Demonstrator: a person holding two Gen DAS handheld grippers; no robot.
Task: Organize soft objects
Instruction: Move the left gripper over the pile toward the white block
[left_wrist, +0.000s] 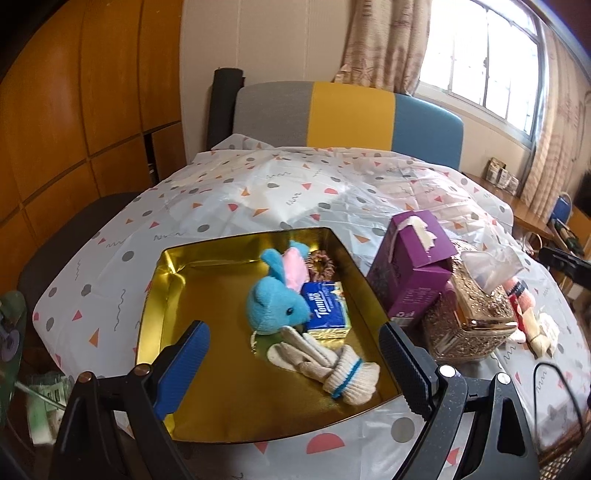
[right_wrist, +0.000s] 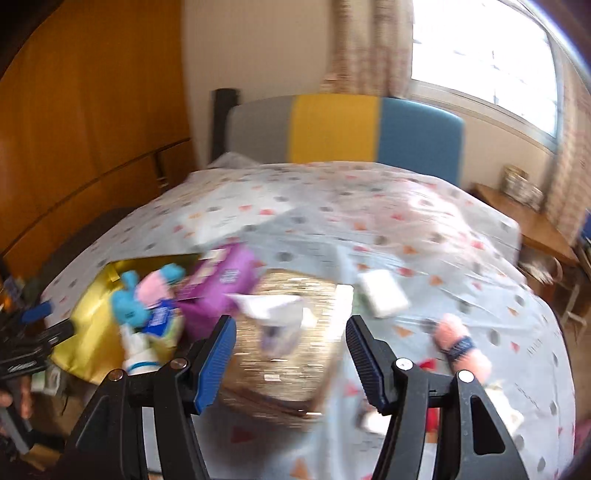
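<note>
Left gripper (left_wrist: 295, 369) open above rolled socks (left_wrist: 332, 369) (in gold tray (left_wrist: 207, 413)), right gripper (right_wrist: 291, 362) open, empty

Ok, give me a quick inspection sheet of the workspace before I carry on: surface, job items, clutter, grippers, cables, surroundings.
Surface: patterned tablecloth covers the table, wrinkled.
Job's things: gold tray holds a blue plush mouse, a blue tissue pack, a rolled white sock and a brown scrunchie. A pink sock lies outside, right of the tray.
Clutter: purple tissue box and glittery gold tissue holder beside the tray; a white pack further back, blurred.
Grippers: left gripper open over the tray, empty; right gripper open, empty, view blurred.
Cables: black cable at the table's right.
Surroundings: wooden wardrobe, striped headboard, window with curtains.
</note>
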